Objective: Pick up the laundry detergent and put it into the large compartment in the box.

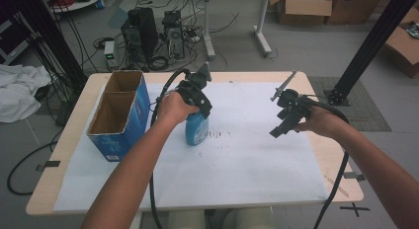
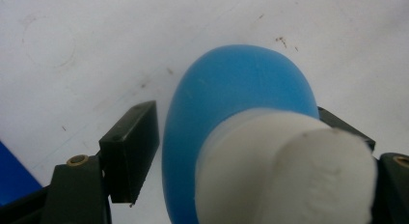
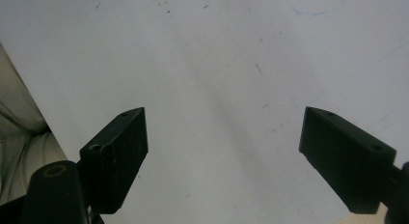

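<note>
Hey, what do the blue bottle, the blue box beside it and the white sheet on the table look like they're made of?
Blue bottle: likely plastic; smooth, evenly coloured, softly glossy body with a white matte cap.
Blue box: cardboard; brown raw inner walls, printed blue outside.
White sheet: probably paper; thin, flat, matte, with small stains and pen marks.

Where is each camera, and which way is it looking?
High view: above the person's side, facing forward and down on the table; both forearms and grippers show.
Left gripper view: rides the left gripper, looking down on the blue bottle between its black jaws.
Right gripper view: rides the right gripper, facing bare white paper.
Shared: high and left views show the bottle.
</note>
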Tool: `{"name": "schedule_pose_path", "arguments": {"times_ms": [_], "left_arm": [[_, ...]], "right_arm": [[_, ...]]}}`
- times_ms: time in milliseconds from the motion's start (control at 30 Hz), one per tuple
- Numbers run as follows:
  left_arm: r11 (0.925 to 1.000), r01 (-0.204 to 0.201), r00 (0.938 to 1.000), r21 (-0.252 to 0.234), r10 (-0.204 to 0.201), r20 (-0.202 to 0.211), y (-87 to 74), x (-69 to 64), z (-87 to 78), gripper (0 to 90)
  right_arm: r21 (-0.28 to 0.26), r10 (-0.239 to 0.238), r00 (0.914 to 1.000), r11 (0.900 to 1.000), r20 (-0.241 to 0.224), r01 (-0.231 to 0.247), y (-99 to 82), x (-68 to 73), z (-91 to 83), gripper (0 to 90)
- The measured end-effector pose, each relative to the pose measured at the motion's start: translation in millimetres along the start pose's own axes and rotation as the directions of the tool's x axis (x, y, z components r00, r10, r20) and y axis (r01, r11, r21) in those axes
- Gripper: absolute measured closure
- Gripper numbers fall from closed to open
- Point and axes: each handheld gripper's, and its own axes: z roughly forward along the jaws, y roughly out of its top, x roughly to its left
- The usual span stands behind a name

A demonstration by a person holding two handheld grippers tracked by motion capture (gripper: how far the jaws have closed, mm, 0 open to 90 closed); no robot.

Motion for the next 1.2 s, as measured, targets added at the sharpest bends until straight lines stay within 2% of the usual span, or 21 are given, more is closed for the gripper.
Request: {"name": "schedule_pose_path", "arguments": {"times_ms": [700, 1200], "left_arm": [[0.9999, -0.008, 1.0, 0.015, 0.008, 0.003, 0.1, -1.0, 0.8, 33.0], [1.0, -0.007, 1.0, 0.006, 0.007, 0.005, -0.4, -2.2, 0.1, 37.1]], "right_arm": [[0.0, -0.002, 1.0, 1.0, -0.001, 0.002, 0.9, 0.2, 0.5, 17.5], [-0.003, 0.001, 1.0, 1.0, -0.002, -0.001, 0.0, 0.1, 0.4, 17.5]]}}
